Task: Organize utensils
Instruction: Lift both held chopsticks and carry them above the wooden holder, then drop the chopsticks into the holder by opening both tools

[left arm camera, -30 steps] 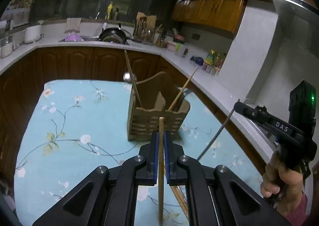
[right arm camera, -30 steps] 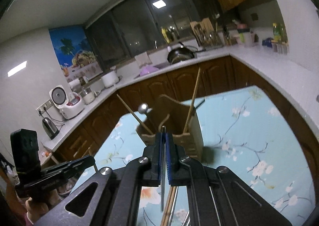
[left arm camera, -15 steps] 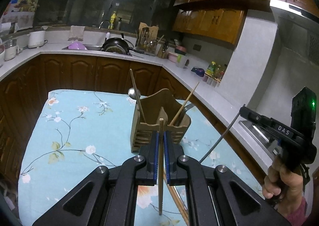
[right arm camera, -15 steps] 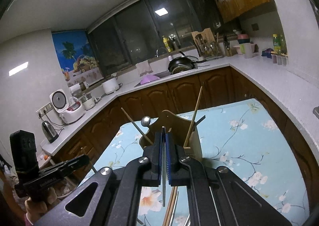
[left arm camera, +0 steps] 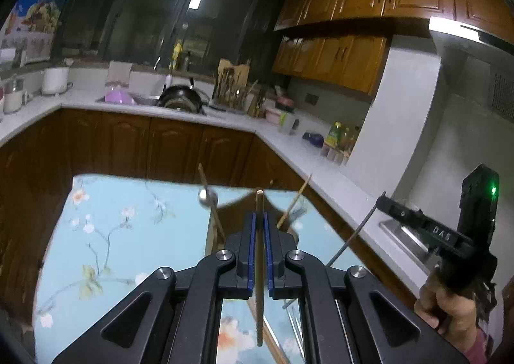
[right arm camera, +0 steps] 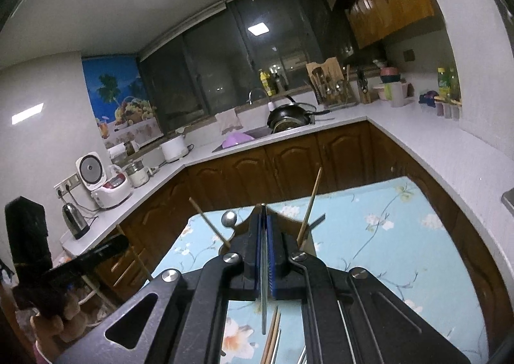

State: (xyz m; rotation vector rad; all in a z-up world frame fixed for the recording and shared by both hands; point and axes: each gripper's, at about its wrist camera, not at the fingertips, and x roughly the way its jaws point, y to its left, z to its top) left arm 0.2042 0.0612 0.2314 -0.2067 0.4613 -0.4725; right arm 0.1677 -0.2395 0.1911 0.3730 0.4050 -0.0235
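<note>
Pinching a wooden chopstick mid-shaft in the left tongs, pressed together on it. Held with the long axis upright, crosswise to the tongs, top end poking above the tips and lower end hanging free above the desk. Likewise clamped a thin metal chopstick in the right tongs, shut on it and upright in the same manner.

Faced the wooden utensil holder straight ahead in both wrist views, just beyond the tips and partly hidden behind them. Already stocked: a spoon and two leaning chopsticks rising from the holder. Lay on the near side of the holder, under the tongs: a few loose utensils on the floral cloth.

Judged nearer to the holder: the left tongs, with the right tongs seen off to the holder's right, well apart from it. Judged to matter most for the coming move: bringing each hanging lower end over the holder's open top, then lowering along that upright axis. Could not tell which compartment lay in line.
</note>
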